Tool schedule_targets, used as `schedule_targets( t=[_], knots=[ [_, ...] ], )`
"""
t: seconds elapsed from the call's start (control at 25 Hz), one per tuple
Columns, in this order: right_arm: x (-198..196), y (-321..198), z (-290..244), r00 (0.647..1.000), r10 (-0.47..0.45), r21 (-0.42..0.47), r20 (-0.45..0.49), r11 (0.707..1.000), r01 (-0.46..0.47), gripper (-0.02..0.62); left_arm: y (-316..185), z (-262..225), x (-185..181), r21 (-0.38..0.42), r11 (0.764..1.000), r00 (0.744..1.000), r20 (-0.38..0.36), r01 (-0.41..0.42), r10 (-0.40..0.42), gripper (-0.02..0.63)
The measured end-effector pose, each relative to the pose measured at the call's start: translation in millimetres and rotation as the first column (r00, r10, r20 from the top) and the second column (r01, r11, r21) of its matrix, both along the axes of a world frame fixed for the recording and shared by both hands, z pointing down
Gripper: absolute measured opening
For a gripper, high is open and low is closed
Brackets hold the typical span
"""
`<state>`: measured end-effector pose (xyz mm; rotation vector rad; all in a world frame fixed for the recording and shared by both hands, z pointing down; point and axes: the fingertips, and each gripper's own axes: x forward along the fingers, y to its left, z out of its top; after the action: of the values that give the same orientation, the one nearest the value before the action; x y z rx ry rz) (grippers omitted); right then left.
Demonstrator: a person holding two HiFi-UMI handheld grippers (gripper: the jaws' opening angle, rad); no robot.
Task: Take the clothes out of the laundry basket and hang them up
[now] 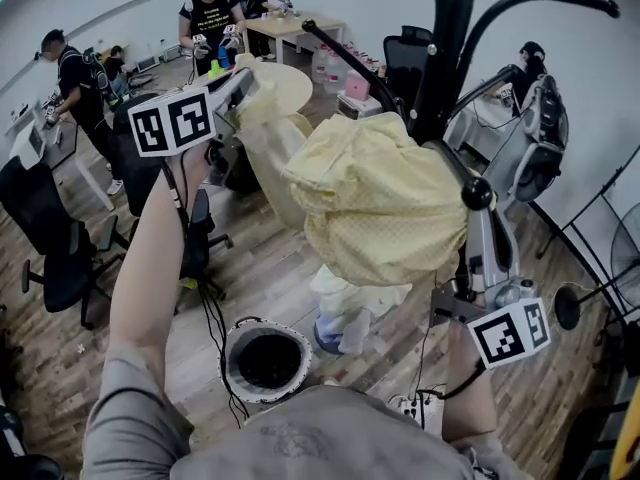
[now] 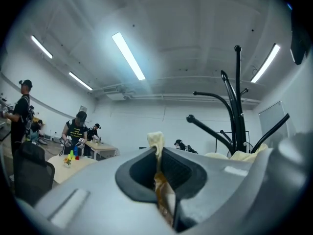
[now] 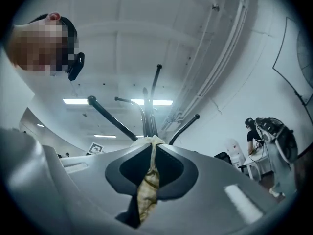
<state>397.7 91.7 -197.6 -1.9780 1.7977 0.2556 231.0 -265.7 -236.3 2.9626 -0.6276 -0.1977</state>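
A pale yellow garment (image 1: 380,203) hangs spread between my two grippers, draped against the black coat rack (image 1: 445,58). The left gripper (image 1: 245,76) is raised at the upper left and is shut on one edge of the cloth. The right gripper (image 1: 472,218) sits lower at the right, beside a rack arm's knob, and is shut on another edge. In the left gripper view a strip of yellow fabric (image 2: 159,173) is pinched in the left gripper (image 2: 159,153), with the rack (image 2: 238,106) ahead to the right. The right gripper (image 3: 150,148) pinches a yellow strip (image 3: 148,182) below the rack's arms (image 3: 110,119). The round laundry basket (image 1: 232,353) stands on the floor below.
White cloth (image 1: 345,308) lies on the wooden floor by the rack's base. Black office chairs (image 1: 50,248) stand at the left and cables (image 1: 212,318) trail past the basket. Several people work at tables (image 1: 290,26) at the back. A fan stand (image 1: 585,303) is at the right.
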Motion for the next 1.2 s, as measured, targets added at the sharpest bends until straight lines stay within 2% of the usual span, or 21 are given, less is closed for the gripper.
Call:
schedule_targets(
  t=[0.16, 0.24, 0.48, 0.64, 0.76, 0.92, 1.0, 1.04, 1.16, 1.2],
  knots=[
    [16, -12, 27, 0.999, 0.033, -0.097, 0.035, 0.995, -0.030, 0.055, -24, 33, 25, -0.081, 0.997, 1.000, 0.018, 0.006, -0.005, 0.012],
    [24, -14, 45, 0.998, 0.054, -0.156, 0.042, 0.987, -0.047, 0.055, -30, 58, 40, -0.112, 0.994, 0.998, 0.059, 0.013, -0.006, 0.012],
    [23, -29, 130, 0.997, 0.052, -0.369, 0.063, 0.929, -0.025, 0.058, -27, 169, 66, -0.215, 0.976, 0.978, 0.209, 0.029, 0.016, 0.012],
    [17, -41, 159, 0.997, 0.005, -0.423, 0.081, 0.905, 0.030, 0.061, -10, 233, 78, -0.296, 0.955, 0.961, 0.270, 0.018, 0.066, 0.012],
    [11, -50, 168, 0.996, -0.026, -0.446, 0.088, 0.893, 0.063, 0.075, 5, 270, 80, -0.361, 0.932, 0.953, 0.281, -0.005, 0.114, 0.014],
    [6, -53, 177, 0.995, -0.043, -0.467, 0.087, 0.881, 0.078, 0.162, 27, 299, 76, -0.413, 0.909, 0.954, 0.247, -0.056, 0.171, 0.020],
    [8, -51, 174, 0.996, -0.046, -0.472, 0.081, 0.878, 0.079, 0.217, 35, 306, 71, -0.421, 0.904, 0.950, 0.250, -0.069, 0.189, 0.058],
    [9, -49, 169, 0.996, -0.049, -0.471, 0.078, 0.879, 0.080, 0.239, 38, 308, 68, -0.426, 0.902, 0.947, 0.256, -0.071, 0.196, 0.106],
    [12, -40, 152, 0.996, -0.058, -0.439, 0.064, 0.895, 0.081, 0.274, 50, 311, 60, -0.432, 0.898, 0.940, 0.265, -0.084, 0.215, 0.213],
    [13, -35, 145, 0.997, -0.060, -0.422, 0.055, 0.903, 0.078, 0.284, 55, 311, 56, -0.428, 0.899, 0.939, 0.264, -0.092, 0.222, 0.226]
  ],
)
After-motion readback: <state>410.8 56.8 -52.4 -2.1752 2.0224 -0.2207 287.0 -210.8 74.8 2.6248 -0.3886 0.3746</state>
